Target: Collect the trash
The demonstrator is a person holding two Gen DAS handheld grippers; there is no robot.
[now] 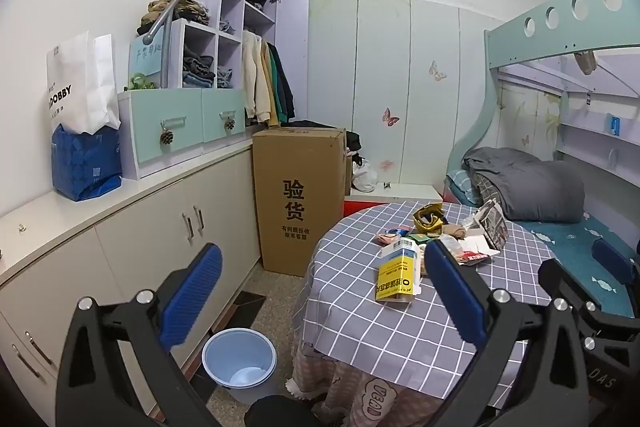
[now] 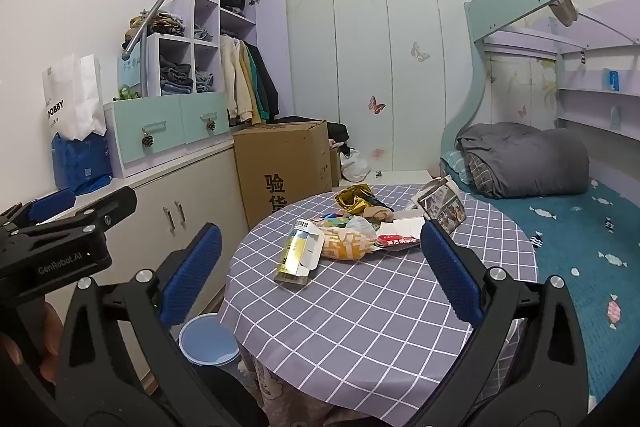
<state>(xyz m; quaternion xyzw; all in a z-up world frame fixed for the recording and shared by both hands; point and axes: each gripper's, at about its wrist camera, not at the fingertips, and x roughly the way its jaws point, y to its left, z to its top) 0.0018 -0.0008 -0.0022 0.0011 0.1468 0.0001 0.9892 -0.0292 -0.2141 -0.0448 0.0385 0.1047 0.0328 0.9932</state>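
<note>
trash (image 2: pixel 352 227): crumpled wrappers, yellow carton on table | both fingers spread wide, empty

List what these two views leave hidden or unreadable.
- Bin: its lower part is behind the left gripper's finger in the left view, and the cloth edge and right gripper cover part in the right view.
- Trash pile: rear items overlap, labels too small.
- Under the table: draped cloth hides it.

Cloth, card and plastic surfaces in a small bedroom.
A matt checked cloth (image 2: pixel 360 307) covers the round table; on it lie a glossy printed carton (image 2: pixel 300 251) and crinkled gold foil (image 2: pixel 354 197). The bin (image 1: pixel 239 357) is smooth plastic, the tall box (image 1: pixel 298 199) plain cardboard (matt brown), the gripper pads (image 2: pixel 192 273) ribbed blue.
</note>
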